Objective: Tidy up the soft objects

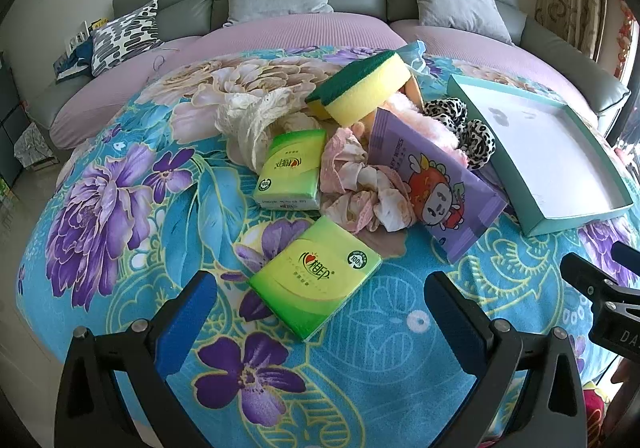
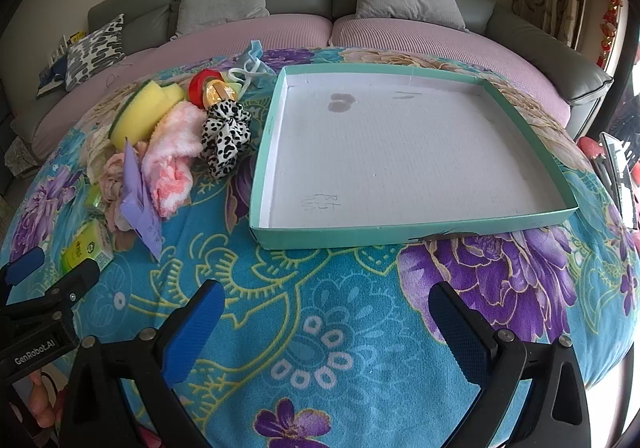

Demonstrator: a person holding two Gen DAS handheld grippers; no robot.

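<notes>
Left wrist view: left gripper (image 1: pixel 320 312) hanging over the floral blanket (image 1: pixel 120 187), jaws wide apart, nothing between them. Near tissue pack (image 1: pixel 316 282) lying flat just ahead of the pads, clear of the pile; second tissue pack (image 1: pixel 292 169) farther on, touching the pink lace scrunchie (image 1: pixel 360 183). Probably light, squashy, film-wrapped, so likely slick; best pinched across the short sides, mid-length, gentle squeeze. Purple wipes pouch (image 1: pixel 436 187) leaning on the pile, floppy, likely heavier; grab by an edge seam. Yellow sponge (image 1: pixel 360 87) perched on top of the heap, springy, easy to clamp through the foam. Cream lace scrunchie (image 1: pixel 252 119) limp, apt to snag. Right wrist view: right gripper (image 2: pixel 324 322) also spread, empty, over bare blanket in front of the teal tray (image 2: pixel 400 236). Tray empty, white floor showing only marks. Leopard scrunchie (image 2: pixel 226 135) and pink fluffy cloth (image 2: pixel 172 163) just left of the tray wall, both soft; bunch and pinch through the middle. Red-capped item (image 2: pixel 206 87) behind them, unclear what.
</notes>
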